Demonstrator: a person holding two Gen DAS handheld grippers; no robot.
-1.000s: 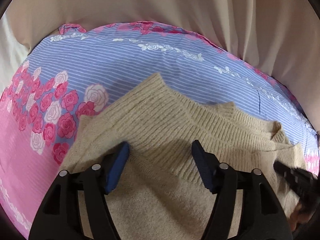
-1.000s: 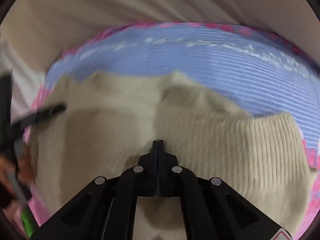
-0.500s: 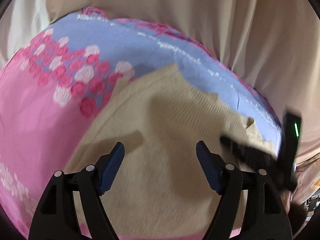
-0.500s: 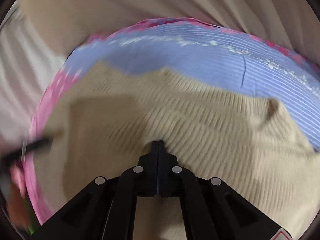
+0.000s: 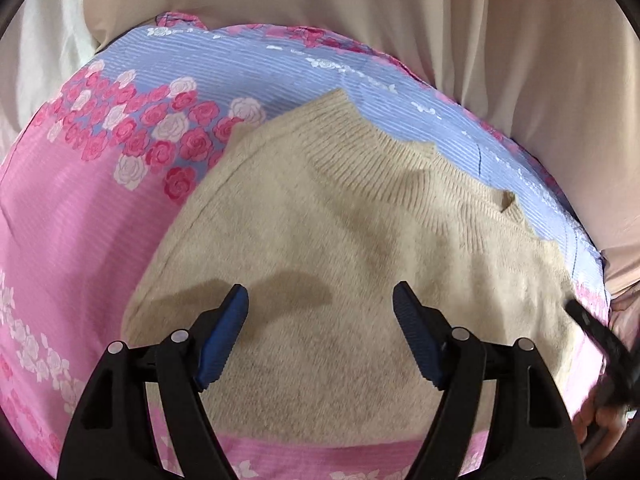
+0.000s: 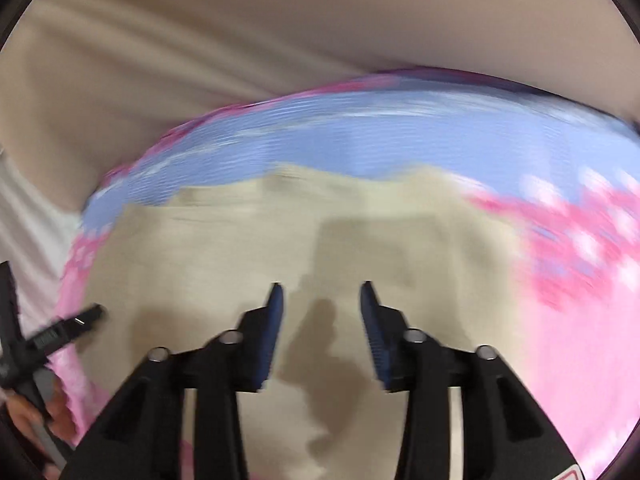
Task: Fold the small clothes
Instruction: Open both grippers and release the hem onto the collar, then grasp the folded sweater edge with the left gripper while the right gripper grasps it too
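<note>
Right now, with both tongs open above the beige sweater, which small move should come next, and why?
Probably lower the left tongs onto the sweater edge nearest them and grip it. Both tongs stand open and empty; the right tongs have just been opening, with nothing between them.

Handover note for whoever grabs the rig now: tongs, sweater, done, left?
Left tongs: open, empty, hovering over the beige sweater.
Right tongs: just been opening, nothing between the pads, above the sweater; that view is blurred.
Sweater: lies folded in on the floral sheet, ribbed edges toward the far side.
Done: latest fold released.
Left: likely one more fold, then square up the edges.
</note>
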